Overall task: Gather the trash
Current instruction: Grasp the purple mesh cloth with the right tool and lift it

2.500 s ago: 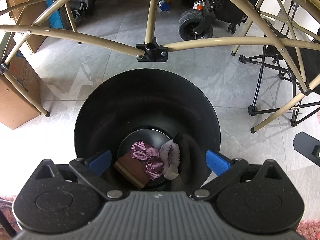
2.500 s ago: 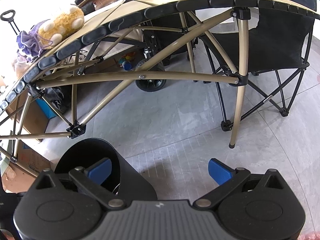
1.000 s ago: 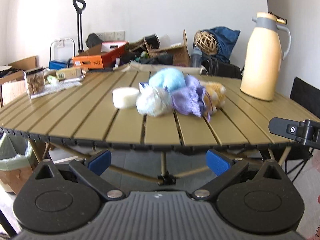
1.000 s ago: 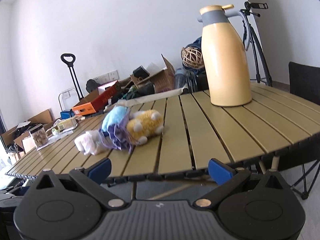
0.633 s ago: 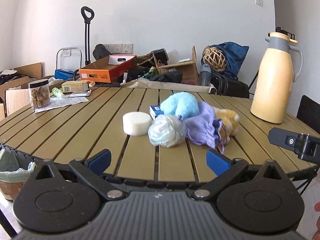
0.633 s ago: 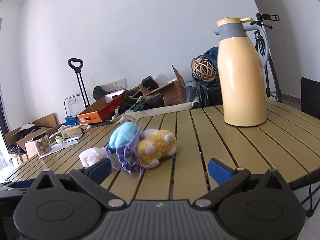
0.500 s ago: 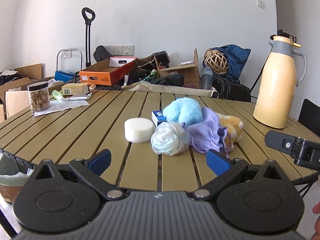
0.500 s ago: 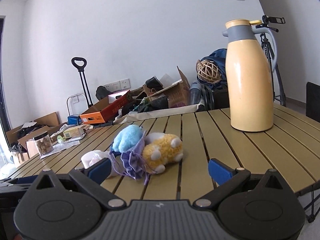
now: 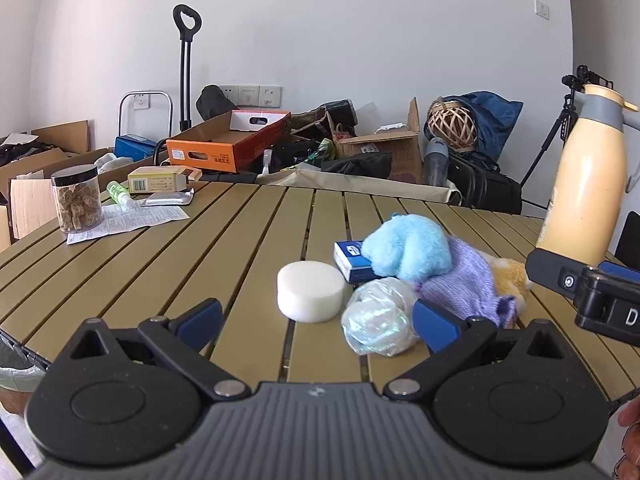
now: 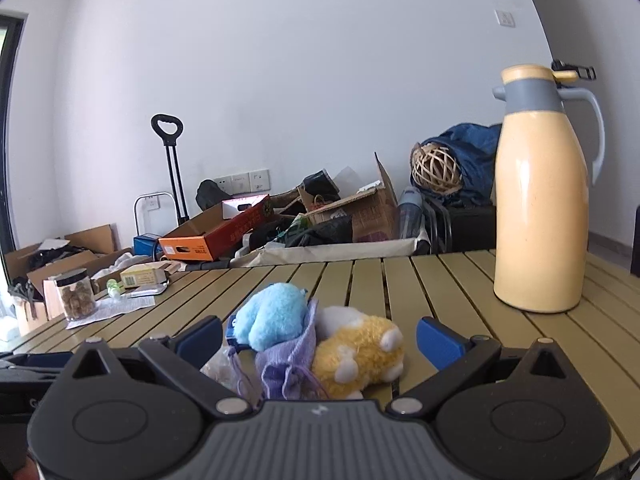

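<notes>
A small pile lies on the slatted table: a white foam disc, a crumpled clear plastic wad, a blue box, a blue plush, a purple knit pouch and a yellow plush. My left gripper is open just short of the disc and the wad, holding nothing. My right gripper is open too, close in front of the blue plush, the purple pouch and the yellow plush.
A tall yellow thermos stands on the table's right side. At the far left sit a jar, a printed sheet and a small carton. Boxes and bags crowd the floor behind the table.
Both grippers have come up from the black bin under the table to table height and moved in toward the pile. Both stayed open and empty.
</notes>
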